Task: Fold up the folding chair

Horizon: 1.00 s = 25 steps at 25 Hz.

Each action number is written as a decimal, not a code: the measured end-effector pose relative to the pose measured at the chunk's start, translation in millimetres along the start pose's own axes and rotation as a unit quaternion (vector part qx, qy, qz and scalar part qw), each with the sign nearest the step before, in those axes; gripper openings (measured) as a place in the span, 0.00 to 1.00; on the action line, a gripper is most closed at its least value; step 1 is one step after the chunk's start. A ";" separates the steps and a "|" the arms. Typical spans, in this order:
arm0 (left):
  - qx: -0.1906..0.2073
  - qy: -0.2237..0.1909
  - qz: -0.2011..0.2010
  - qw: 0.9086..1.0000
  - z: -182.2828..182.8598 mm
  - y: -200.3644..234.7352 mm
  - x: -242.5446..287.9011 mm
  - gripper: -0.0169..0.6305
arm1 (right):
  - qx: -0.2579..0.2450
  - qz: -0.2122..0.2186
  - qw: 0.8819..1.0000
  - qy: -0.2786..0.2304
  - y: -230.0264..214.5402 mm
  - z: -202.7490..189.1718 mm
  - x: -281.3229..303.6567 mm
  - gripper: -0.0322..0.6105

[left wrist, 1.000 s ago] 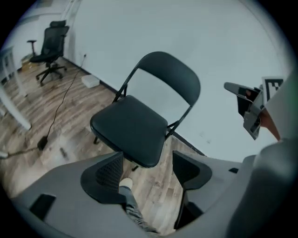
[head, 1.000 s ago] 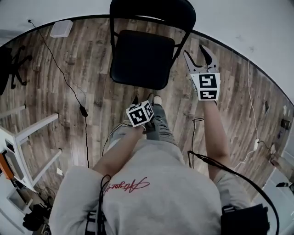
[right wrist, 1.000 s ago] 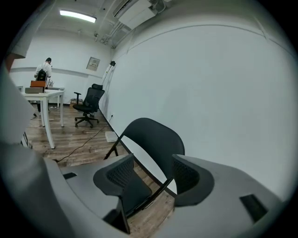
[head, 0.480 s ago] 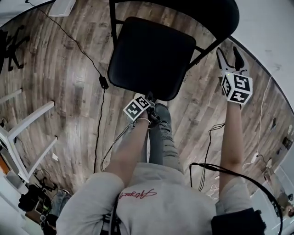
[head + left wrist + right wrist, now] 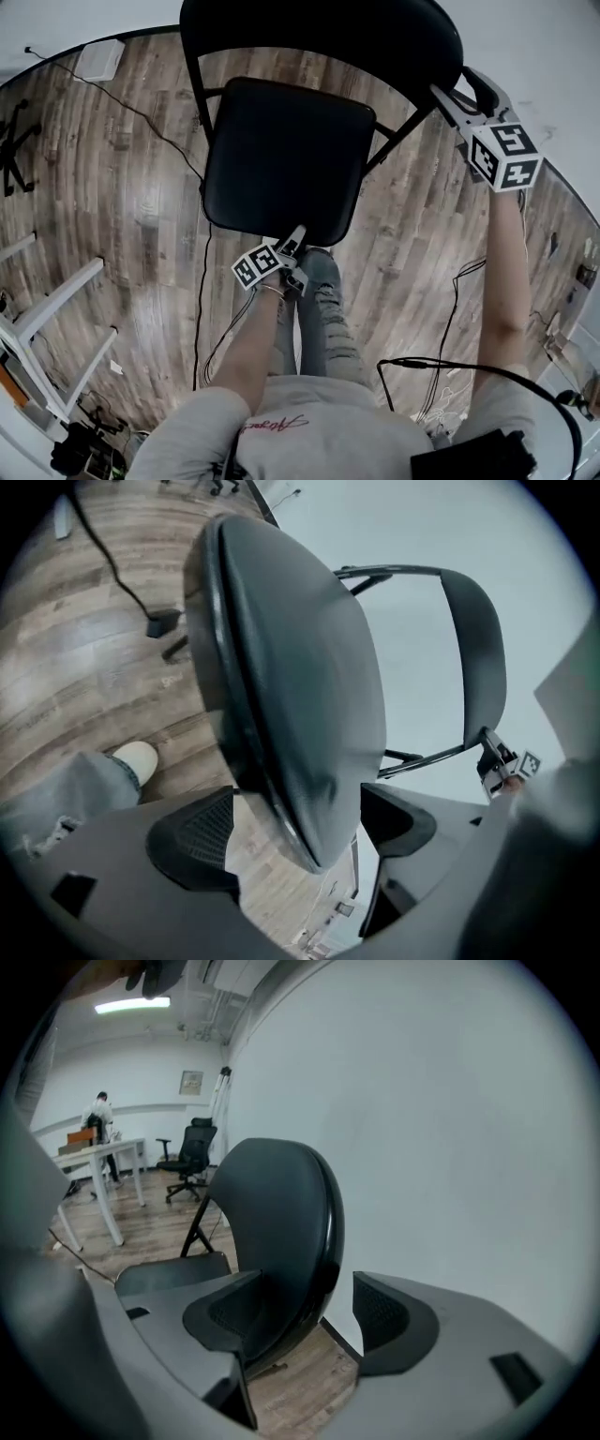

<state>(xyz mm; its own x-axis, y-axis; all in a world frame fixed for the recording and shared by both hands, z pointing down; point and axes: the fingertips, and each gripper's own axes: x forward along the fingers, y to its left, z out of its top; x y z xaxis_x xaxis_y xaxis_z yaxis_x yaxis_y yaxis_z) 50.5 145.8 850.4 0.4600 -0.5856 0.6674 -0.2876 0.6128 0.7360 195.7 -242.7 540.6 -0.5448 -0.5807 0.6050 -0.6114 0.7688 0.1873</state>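
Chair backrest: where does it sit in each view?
Head view: backrest at top centre, beyond the seat.
Left gripper view: backrest right of centre, an upright curved band.
Right gripper view: backrest fills the centre.
Shared landmark: the black seat.

The hand-held gripper (image 5: pixel 307 1286) is opening, with the folding chair's backrest (image 5: pixel 272 1232) between its jaws. An office chair (image 5: pixel 192 1155) stands at ten o'clock.
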 end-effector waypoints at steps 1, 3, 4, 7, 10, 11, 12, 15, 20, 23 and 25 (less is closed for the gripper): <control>0.002 0.005 -0.002 1.000 -0.7 -5.3 8.0 0.68 | -0.029 0.011 0.999 0.017 -1.8 7.0 3.9 0.48; 0.007 0.013 0.007 1.000 -3.6 -7.0 19.6 0.70 | -0.088 0.028 0.994 0.052 -1.6 16.8 7.2 0.48; 0.009 0.021 0.011 1.000 -5.0 -4.6 22.3 0.70 | -0.109 0.036 0.991 0.065 -0.2 19.7 6.9 0.49; 0.018 0.054 0.012 0.998 -6.5 3.6 26.4 0.72 | -0.119 0.091 0.983 0.102 3.0 21.7 10.6 0.49; 0.026 0.094 -0.013 0.995 -7.8 4.5 32.9 0.76 | -0.092 0.162 0.973 0.134 5.5 19.7 21.4 0.49; 0.029 0.107 -0.025 0.994 -8.7 3.2 35.3 0.76 | -0.081 0.178 0.971 0.138 7.9 20.3 25.0 0.49; 0.033 0.116 -0.039 0.992 -9.0 0.5 38.1 0.76 | -0.070 0.187 0.970 0.139 9.9 22.6 28.9 0.49; 0.054 0.105 -0.075 0.990 -5.2 -8.1 43.8 0.76 | -0.055 0.179 0.972 0.143 11.1 31.1 39.4 0.49; 0.066 0.073 -0.098 0.990 -4.2 -10.5 41.4 0.75 | -0.053 0.155 0.973 0.161 12.8 35.4 41.4 0.49; 0.058 0.072 -0.103 0.990 -3.6 -11.3 41.4 0.74 | -0.051 0.154 0.975 0.155 14.0 39.7 41.2 0.49; 0.049 0.073 -0.112 0.990 -2.8 -12.2 40.4 0.70 | -0.049 0.154 0.975 0.154 13.7 39.9 41.9 0.49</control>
<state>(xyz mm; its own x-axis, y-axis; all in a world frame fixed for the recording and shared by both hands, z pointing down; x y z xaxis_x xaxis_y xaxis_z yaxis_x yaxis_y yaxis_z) 74.9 116.2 868.1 0.6353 -0.6139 0.4685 -0.2416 0.4182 0.8757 141.6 -267.2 537.6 -0.4866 -0.2218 0.8450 -0.3799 0.9247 0.0239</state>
